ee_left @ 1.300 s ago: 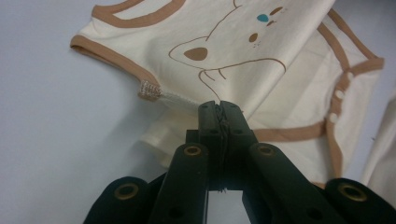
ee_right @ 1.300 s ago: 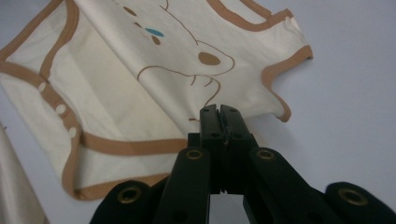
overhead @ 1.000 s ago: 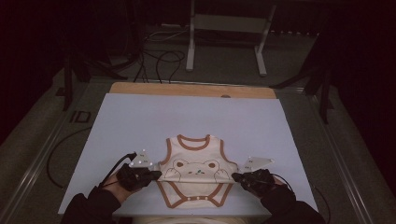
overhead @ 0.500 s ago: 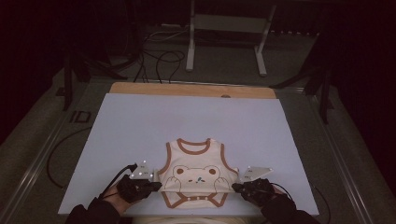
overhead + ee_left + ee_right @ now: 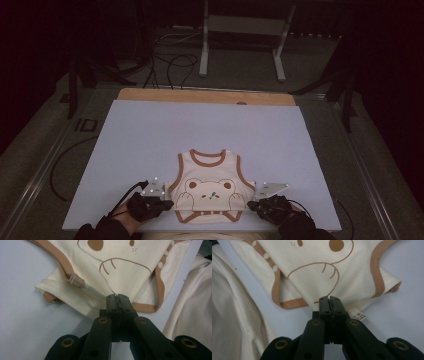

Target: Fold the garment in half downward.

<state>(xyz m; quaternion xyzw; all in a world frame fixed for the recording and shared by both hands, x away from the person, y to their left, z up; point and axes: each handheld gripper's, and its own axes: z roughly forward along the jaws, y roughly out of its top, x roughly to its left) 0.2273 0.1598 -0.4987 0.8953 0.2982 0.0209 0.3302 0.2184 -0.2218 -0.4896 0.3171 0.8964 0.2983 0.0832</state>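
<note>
The small cream cotton baby vest with brown trim and a bear face (image 5: 210,187) is laid flat near the front of the pale worktop (image 5: 150,135), pinched at each side by the left hand-held gripper (image 5: 117,298) and the right hand-held gripper (image 5: 329,300), probably so it can be folded evenly.

The white board (image 5: 150,140) lies bare across the upper half and both sides of the frame, giving open passage. Only the bodysuit (image 5: 210,187) at lower centre and the two grippers beside it block the near edge.
</note>
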